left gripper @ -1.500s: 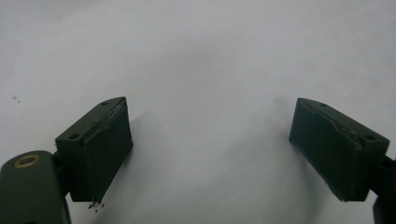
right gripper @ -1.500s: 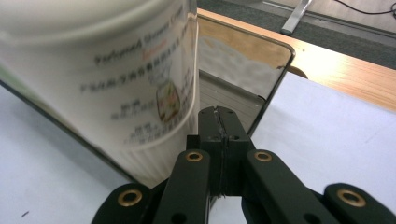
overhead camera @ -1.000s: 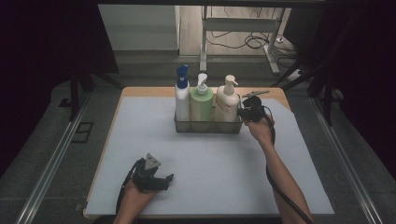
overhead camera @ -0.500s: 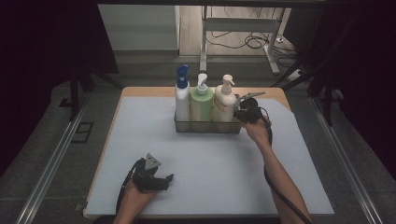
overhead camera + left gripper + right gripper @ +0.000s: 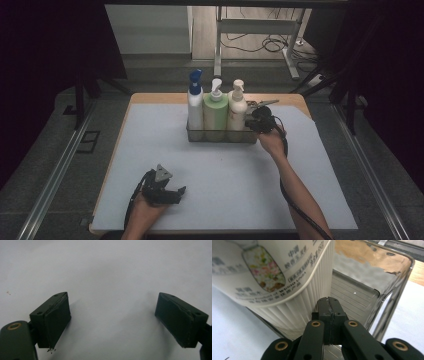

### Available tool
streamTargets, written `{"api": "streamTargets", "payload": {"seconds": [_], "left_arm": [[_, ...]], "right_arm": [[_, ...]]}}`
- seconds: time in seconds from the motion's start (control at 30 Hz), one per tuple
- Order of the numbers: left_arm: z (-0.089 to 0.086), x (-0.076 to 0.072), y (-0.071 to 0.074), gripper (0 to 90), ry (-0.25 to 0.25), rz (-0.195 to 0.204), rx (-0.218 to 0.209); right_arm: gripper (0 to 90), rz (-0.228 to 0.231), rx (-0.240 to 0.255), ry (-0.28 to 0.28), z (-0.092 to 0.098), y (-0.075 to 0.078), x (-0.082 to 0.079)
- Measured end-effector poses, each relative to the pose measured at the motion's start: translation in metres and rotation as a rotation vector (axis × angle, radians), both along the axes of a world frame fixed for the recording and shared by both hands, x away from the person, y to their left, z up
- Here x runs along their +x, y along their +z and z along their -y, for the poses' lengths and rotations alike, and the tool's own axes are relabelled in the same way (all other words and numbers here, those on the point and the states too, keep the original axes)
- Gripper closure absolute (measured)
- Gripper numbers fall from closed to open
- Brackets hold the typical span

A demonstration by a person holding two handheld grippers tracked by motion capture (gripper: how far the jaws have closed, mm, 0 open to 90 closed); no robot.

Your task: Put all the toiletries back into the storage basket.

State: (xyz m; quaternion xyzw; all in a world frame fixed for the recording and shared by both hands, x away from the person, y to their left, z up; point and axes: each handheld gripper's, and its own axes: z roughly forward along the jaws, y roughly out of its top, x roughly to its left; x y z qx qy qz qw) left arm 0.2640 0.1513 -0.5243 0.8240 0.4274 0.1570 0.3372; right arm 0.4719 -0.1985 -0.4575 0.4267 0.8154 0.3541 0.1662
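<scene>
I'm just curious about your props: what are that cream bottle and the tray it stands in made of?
The cream bottle looks like plastic, smooth and slightly glossy: it has moulded vertical ribs down its side and a printed label. The tray seems to be clear hard plastic or acrylic, though glass can't be ruled out: the table shows through its walls, and its rim catches light.

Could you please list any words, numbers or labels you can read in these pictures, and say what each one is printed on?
"中国": on the cream pump bottle's label, in the right gripper view.
"WIDOO", uncertain: small print lower on that label.
Other print on that label: too blurred and tilted to read.
Blue-capped spray bottle and green pump bottle: no readable text.
</scene>
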Motion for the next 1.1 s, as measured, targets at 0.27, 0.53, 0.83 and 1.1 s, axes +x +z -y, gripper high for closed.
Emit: {"api": "streamTargets", "payload": {"seconds": [0.27, 0.53, 0.83, 1.1], "left_arm": [[0.0000, 0.0000, 0.0000, 12.5, 0.000, 0.000, 0.000], [0.0000, 0.0001, 0.0000, 12.5, 0.000, 0.000, 0.000], [0.0000, 0.0001, 0.0000, 12.5, 0.000, 0.000, 0.000], [0.0000, 0.0001, 0.0001, 12.5, -0.001, 0.000, 0.001]], "right_arm": [[89.8, 0.009, -0.008, 0.012, -0.0038, 0.0007, -0.0040], [90.0, 0.015, -0.009, 0.016, -0.0052, 0.0031, -0.0072], [89.9, 0.019, -0.009, 0.016, -0.0060, 0.0045, -0.0095], [84.6, 0.015, -0.006, 0.005, -0.0029, 0.0060, -0.0092]]}}
